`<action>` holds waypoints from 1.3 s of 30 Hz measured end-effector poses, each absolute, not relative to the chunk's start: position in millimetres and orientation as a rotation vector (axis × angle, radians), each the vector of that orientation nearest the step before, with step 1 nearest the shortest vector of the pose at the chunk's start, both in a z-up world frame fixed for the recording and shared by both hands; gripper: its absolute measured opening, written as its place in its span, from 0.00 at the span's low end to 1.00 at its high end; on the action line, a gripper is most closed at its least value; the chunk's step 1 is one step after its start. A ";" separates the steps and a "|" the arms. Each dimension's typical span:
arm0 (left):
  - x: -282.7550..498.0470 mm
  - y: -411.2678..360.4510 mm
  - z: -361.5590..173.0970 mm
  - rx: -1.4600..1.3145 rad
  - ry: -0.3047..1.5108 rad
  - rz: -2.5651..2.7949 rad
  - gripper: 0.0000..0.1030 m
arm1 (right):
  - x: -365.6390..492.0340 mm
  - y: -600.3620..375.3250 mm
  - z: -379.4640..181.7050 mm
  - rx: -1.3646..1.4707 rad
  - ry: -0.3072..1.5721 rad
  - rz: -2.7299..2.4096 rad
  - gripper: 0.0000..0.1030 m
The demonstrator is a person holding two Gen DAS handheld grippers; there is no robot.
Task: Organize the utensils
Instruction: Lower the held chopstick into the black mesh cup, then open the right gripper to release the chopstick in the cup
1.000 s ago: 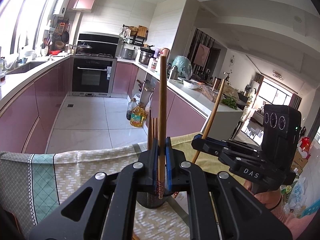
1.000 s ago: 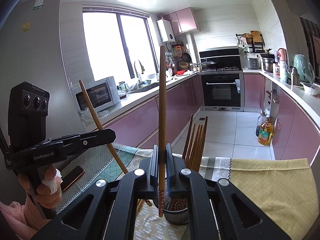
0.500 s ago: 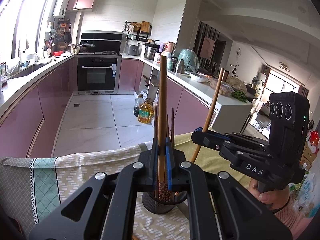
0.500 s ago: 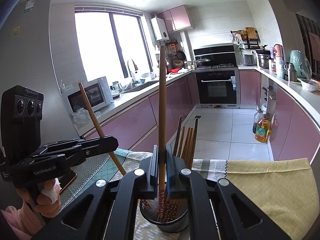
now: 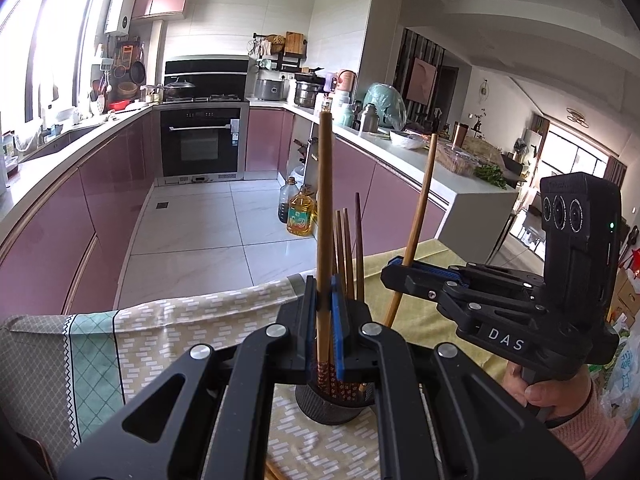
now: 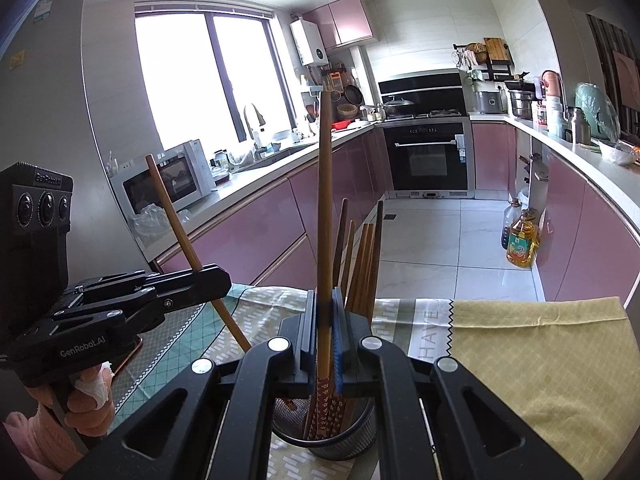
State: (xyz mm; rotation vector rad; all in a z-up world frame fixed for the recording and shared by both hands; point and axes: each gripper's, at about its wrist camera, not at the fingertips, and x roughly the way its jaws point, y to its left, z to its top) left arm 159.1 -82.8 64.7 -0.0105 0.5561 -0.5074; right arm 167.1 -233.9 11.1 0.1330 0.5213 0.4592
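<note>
Left to right in the right wrist view: my left gripper (image 6: 218, 278) sits at the left edge, pinched tight on a chopstick (image 6: 188, 240) that leans off toward the upper left. Centre frame, my right gripper (image 6: 326, 320) is clamped on its own chopstick (image 6: 325, 200), which stands nearly upright. Right below it is the black mesh holder (image 6: 352, 438), with a bunch of chopsticks (image 6: 362, 264) in it fanning to the right. It stands on the patterned cloth (image 6: 400, 314), yellow cloth (image 6: 540, 344) off to the right.

The right stick's patterned end looks like it's already inside the rim. The left one I can't call — its tip is hidden behind my own gripper in both views.

How I'd do it well: go straight down and slow, keep the stick vertical so it slides between the others instead of jamming on them, and don't let go until the tip is well below the rim. The leaning left stick wants straightening first — at that angle it could catch the rim and tip the holder.
</note>
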 end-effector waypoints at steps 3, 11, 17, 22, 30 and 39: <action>160.9 -85.1 64.4 -0.006 0.559 -0.506 0.07 | 167.4 -232.3 9.1 0.132 0.527 0.458 0.06; 165.9 -87.6 61.0 0.005 0.569 -0.495 0.07 | 169.2 -232.0 3.3 0.134 0.542 0.455 0.06; 169.7 -91.5 54.4 0.017 0.584 -0.485 0.07 | 172.7 -232.2 -1.9 0.136 0.558 0.455 0.06; 174.6 -93.1 47.4 0.029 0.602 -0.480 0.07 | 175.0 -230.2 -6.1 0.134 0.569 0.456 0.06; 183.9 -99.5 40.5 0.066 0.636 -0.489 0.07 | 179.2 -229.0 -16.4 0.134 0.599 0.460 0.06; 200.0 -112.2 35.8 0.115 0.696 -0.522 0.07 | 187.2 -233.3 -28.2 0.153 0.646 0.441 0.06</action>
